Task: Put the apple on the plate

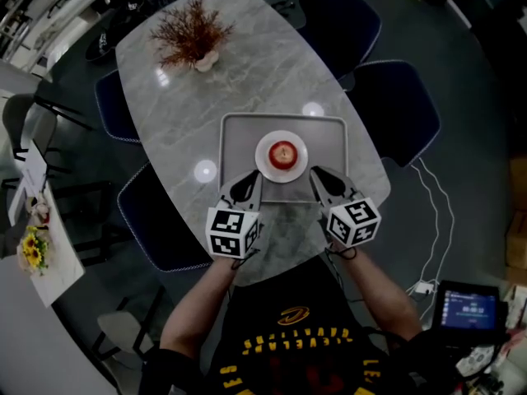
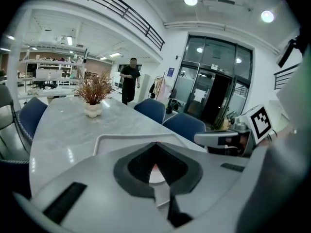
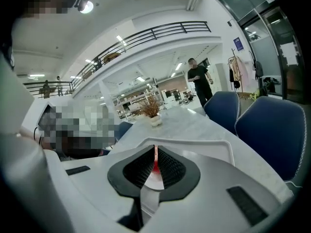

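Holds left tongs and right tongs pressed together (both empty) above the tray's near edge, flanking the plate. Sees the apple centred on that plate, bare tabletop beyond.

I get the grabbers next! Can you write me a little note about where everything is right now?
Left gripper: shut, empty, at the near edge of the tray.
Right gripper: shut, empty, at the same edge.
Things: the apple sits on the white plate, which is on the grey tray on the marble table.
Done: the apple is on the plate.
Left: nothing, it seems.
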